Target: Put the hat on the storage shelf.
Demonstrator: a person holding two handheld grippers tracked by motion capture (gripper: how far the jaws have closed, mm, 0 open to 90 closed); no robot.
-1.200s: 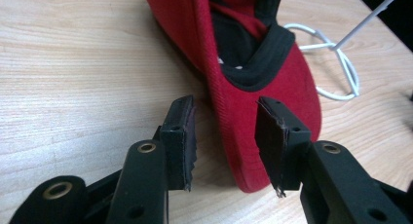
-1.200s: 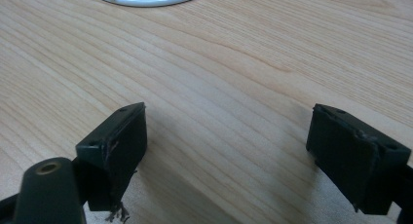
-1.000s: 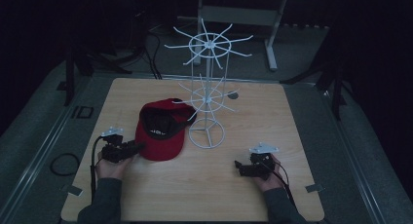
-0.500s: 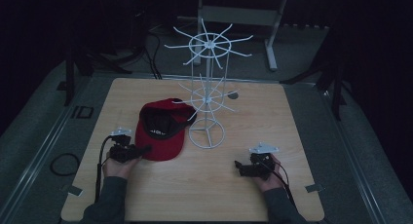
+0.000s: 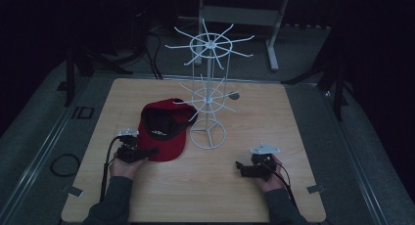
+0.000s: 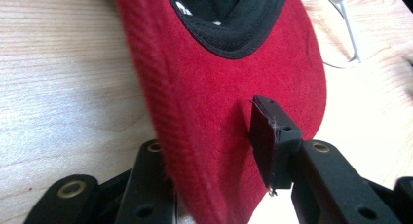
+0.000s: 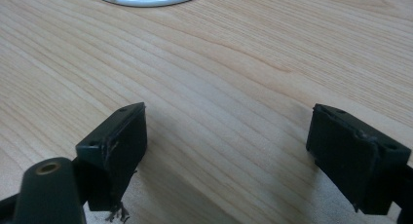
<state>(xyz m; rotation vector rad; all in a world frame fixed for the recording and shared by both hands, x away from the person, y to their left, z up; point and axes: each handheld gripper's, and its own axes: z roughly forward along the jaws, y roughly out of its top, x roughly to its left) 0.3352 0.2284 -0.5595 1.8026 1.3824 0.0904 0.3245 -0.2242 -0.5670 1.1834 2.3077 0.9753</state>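
Note:
A red cap (image 5: 164, 129) with a black lining lies on the wooden table (image 5: 293, 117), crown toward the white wire rack (image 5: 209, 98). My left gripper (image 5: 149, 151) is at the cap's near edge. In the left gripper view the red brim (image 6: 219, 78) runs between the jaws of that gripper (image 6: 214, 136), which have just been closing. One black pad (image 6: 268, 141) stands just off the brim and the other jaw is hidden behind it. My right gripper (image 5: 240, 167) rests open near the front right, with bare wood between its jaws (image 7: 229, 131).
The rack's round base ring (image 7: 146, 0) lies just ahead of the right gripper. Its spokes (image 5: 186, 103) reach out over the cap's crown. Cables (image 5: 61, 164) trail off the table's left side, and dark floor surrounds the table.
The left gripper has slid right and a little nearer, up to the cap's brim, and its jaws have narrowed around it. The right gripper has kept still.

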